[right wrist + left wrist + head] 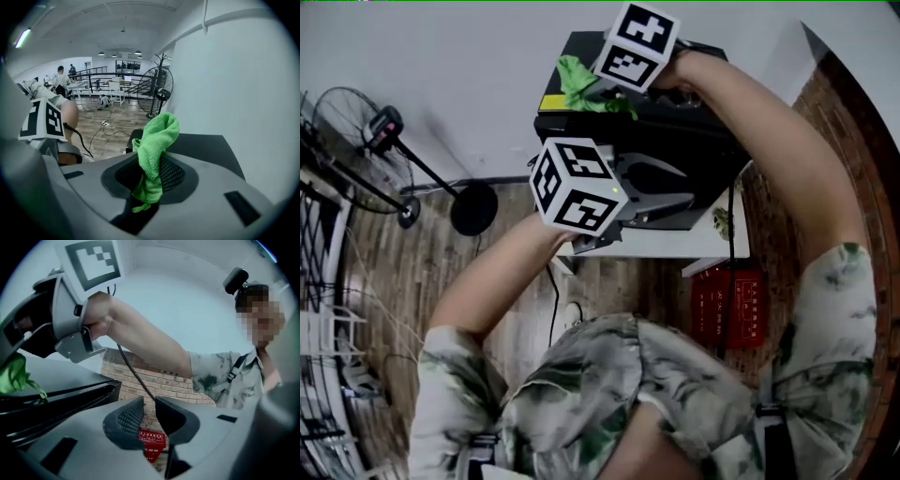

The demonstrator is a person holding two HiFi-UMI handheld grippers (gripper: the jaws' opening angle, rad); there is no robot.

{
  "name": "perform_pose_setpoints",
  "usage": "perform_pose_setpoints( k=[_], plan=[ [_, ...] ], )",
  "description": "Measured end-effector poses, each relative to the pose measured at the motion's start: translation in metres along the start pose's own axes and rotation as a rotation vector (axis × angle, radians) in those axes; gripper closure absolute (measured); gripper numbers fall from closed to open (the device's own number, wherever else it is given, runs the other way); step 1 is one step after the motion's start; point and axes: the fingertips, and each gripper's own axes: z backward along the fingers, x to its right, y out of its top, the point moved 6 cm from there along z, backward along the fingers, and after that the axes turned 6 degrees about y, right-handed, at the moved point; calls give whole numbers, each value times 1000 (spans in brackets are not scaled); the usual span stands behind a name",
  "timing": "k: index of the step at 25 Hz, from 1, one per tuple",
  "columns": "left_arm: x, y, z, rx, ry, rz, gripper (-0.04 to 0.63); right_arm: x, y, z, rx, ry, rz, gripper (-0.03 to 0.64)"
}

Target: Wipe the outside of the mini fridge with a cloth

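Note:
The black mini fridge [675, 131] stands on a white stand [675, 246] against the white wall. My right gripper [602, 94] is over the fridge's top at its left edge, shut on a green cloth [577, 80]. In the right gripper view the cloth [157, 136] bunches up between the jaws of the right gripper [152, 161], over the fridge top [206, 143]. My left gripper [686, 199] is in front of the fridge's front face, lower down. Its jaws [149, 401] stand almost together with nothing between them. The fridge [61, 380] and cloth [14, 376] show at that view's left.
A floor fan [356, 131] with a round black base [473, 208] stands left of the fridge on the wood floor. A red box [729, 305] sits below the stand beside a brick wall [853, 169]. A cable [553, 300] hangs down from the stand.

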Motion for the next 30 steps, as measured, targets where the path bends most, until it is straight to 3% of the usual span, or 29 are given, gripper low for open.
perform_pose_setpoints(
  k=[6,17,22,26,30],
  plan=[
    [-14,14,14,0,-55,-13,518,31,-41,12,-63,-27,-116,511],
    [-35,26,8,-2,-138,-21,518,61,-183,116,-196,-212,-413,511],
    [-39,29,-2,1,-163,-25,518,70,-230,146,-285,-285,-487,512],
    [-39,24,-9,-17,-162,-25,518,74,-228,152,-327,-299,-454,511],
    [-38,29,-8,-22,-155,-34,518,84,-163,140,-262,-279,-344,512]
  ],
)
